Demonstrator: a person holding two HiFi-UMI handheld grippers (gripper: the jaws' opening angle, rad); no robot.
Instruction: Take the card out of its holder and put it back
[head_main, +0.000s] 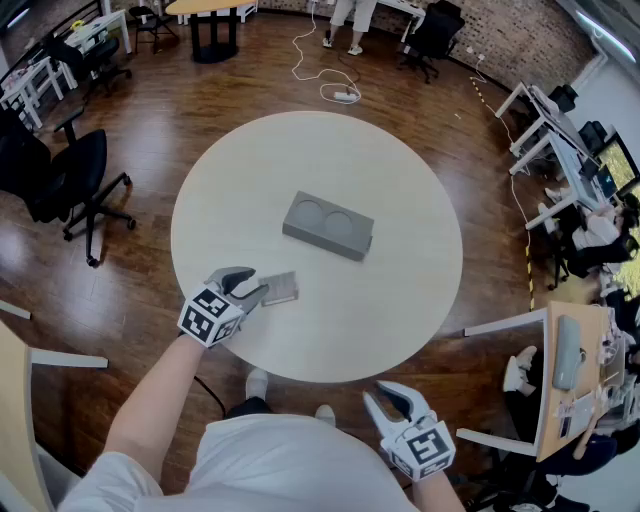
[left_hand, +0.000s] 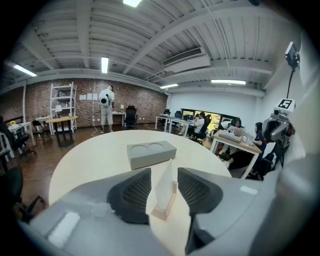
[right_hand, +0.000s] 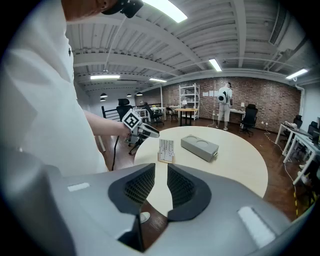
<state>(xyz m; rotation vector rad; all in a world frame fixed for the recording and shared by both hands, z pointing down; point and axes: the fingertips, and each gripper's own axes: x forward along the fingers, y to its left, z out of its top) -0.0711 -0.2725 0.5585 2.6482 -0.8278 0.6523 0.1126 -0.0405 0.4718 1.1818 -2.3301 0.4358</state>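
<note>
A round, cream-coloured worktop (head_main: 400, 300) stands on a dark brown wooden floor (head_main: 150, 250) in an open office. Seen from the head view, a grey rectangular block (head_main: 328, 226) with two shallow round hollows in its top lies near the middle of the worktop. Nearer the person, towards the left edge, a white rectangular card (left_hand: 165, 185) printed with dark lines stands upright in a small pale wooden holder (left_hand: 161, 214), apart from the grey block. The left hand-held gripper (head_main: 256, 286) is at the worktop's near left edge and tilts downward, with its tips reaching the card. In the left gripper view its two dark, ribbed jaws stand wide apart, one on each side of the card, which is seen edge-on between them. A sliver of space shows on both sides, so the pads are not pressing on it, and the card sits in its holder. The right hand-held gripper (head_main: 380, 392) hangs at the lower right, clear of the worktop and over the floor. In the right gripper view its jaws stand a little apart with nothing between them; only the worktop's rim and the floor show through the gap. A black office chair (head_main: 60, 175) stands on the floor to the left of the worktop.
</note>
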